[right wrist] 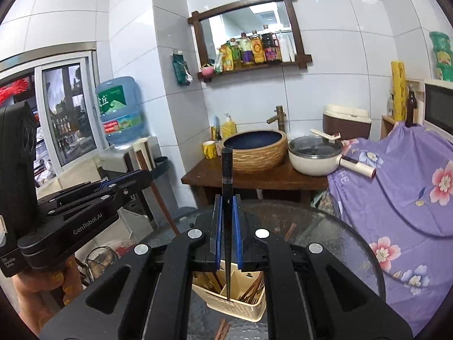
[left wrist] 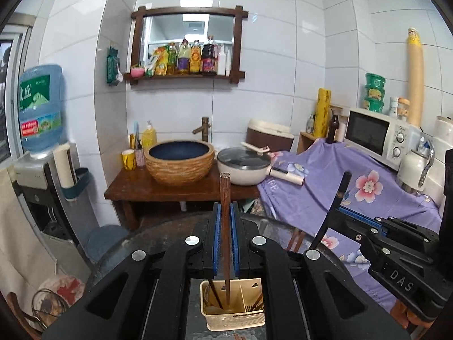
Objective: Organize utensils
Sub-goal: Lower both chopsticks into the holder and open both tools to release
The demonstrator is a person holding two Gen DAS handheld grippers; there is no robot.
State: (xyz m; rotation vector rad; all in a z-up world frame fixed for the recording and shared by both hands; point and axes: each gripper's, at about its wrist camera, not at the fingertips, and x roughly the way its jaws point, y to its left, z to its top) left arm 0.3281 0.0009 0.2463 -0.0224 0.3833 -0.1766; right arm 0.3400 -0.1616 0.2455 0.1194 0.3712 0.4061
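Brown wooden chopstick (left wrist: 225, 226) pinched upright in left tool (left wrist: 225, 212), tip over cream holder (left wrist: 226, 320) on glass bench (right wrist: 339, 240). Right tool (right wrist: 227, 206) clamps black chopstick (right wrist: 227, 198) likewise. Both light, stiff, slim, probably slick: likely to pivot; grip mid-shaft.

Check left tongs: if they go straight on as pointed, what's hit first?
Probably the far rim of the glass table, then the wooden washstand beyond. Depth is unclear. The left tongs are shut on a brown chopstick.

Both wrist views face the sink (left wrist: 179, 162) wall.
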